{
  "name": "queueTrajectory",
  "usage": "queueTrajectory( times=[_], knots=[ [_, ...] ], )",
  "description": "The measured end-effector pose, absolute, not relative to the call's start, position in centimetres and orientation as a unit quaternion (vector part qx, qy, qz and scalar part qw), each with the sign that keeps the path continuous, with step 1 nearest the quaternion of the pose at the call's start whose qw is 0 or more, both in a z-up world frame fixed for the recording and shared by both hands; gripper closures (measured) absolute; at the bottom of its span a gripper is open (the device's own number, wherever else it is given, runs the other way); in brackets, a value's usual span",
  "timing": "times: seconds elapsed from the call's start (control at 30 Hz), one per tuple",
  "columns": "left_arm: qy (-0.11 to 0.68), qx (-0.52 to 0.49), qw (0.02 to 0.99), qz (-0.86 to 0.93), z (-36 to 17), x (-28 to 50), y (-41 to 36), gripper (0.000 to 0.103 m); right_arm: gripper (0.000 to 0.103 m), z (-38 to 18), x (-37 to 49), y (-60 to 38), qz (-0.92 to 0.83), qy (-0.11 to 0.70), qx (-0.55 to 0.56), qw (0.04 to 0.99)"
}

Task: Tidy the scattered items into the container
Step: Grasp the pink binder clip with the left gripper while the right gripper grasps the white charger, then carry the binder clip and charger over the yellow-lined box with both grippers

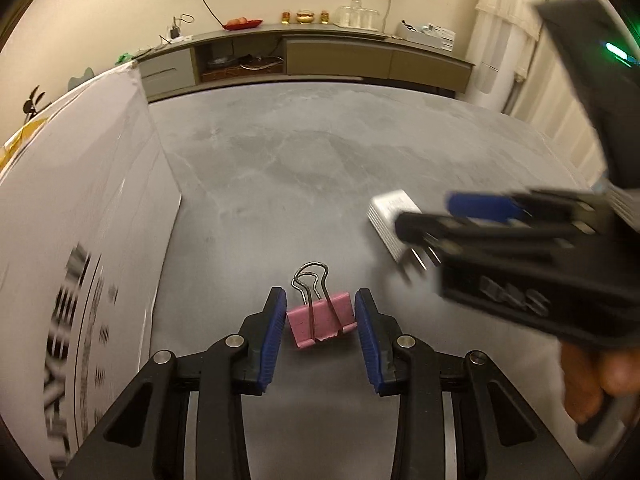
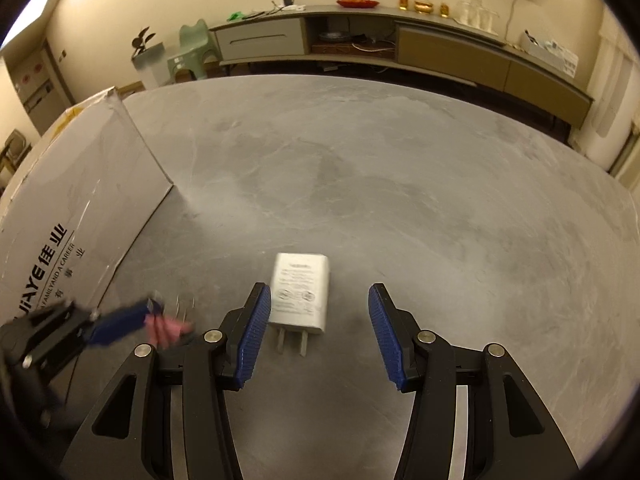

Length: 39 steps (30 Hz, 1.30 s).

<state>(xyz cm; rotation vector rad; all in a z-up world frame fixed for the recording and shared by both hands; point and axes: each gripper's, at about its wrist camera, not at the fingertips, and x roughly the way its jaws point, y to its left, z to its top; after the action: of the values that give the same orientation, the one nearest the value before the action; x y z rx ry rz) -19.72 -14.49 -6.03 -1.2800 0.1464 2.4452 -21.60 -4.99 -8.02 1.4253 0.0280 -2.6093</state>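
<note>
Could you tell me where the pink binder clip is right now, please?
In the left wrist view the pink binder clip lies on the grey table, between the open left claw's fingers, right of the white box.

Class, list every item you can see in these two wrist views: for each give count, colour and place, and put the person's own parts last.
binder clip: one, pink with wire handles, on the table between the left tongs' blue pads
charger plug: one, white, prongs toward the camera, lying flat on the table ahead of the right tongs
cardboard box: one, white with black print, on the table's left side
table: one, grey marbled top
sideboard: one, grey and brown, along the far wall, holding small ornaments, glassware and a red dish
chair: one, pale green, by the wall
left tongs: one, black with blue pads, open around the clip
right tongs: one, black with blue pads, open
hand: one, gripping the right tongs' handle
</note>
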Motion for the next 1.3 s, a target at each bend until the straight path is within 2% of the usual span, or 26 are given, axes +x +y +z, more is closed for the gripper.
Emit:
queueTrajectory(
  times=[0.13, 0.2, 0.23, 0.43, 0.97, 1.3],
  knots=[
    [0.051, -0.454, 0.205, 0.866, -5.3, -18.4, -15.2, 0.066, 0.050, -9.3, -22.0, -5.7, -0.870, 0.026, 0.486, 0.074],
    [0.046, -0.452, 0.212, 0.865, -4.8, -18.0, -15.6, 0.066, 0.069, -9.3, -21.8, -5.5, -0.873, 0.020, 0.481, 0.076],
    [0.042, -0.450, 0.215, 0.865, -4.5, -17.8, -15.9, 0.066, 0.071, -9.2, -21.7, -5.4, -0.873, 0.018, 0.481, 0.077],
    [0.019, -0.429, 0.236, 0.872, -1.8, -16.7, -17.0, 0.066, 0.071, -7.7, -20.9, -3.5, -0.877, -0.031, 0.472, 0.082],
    [-0.007, -0.369, 0.261, 0.892, 4.4, -13.6, -18.8, 0.066, 0.071, 1.2, -14.5, -5.0, -0.905, -0.081, 0.403, 0.114],
    [-0.017, -0.336, 0.250, 0.908, 8.3, -11.7, -22.2, 0.066, 0.071, 4.5, -11.4, -7.9, -0.915, -0.075, 0.374, 0.134]
  ],
)
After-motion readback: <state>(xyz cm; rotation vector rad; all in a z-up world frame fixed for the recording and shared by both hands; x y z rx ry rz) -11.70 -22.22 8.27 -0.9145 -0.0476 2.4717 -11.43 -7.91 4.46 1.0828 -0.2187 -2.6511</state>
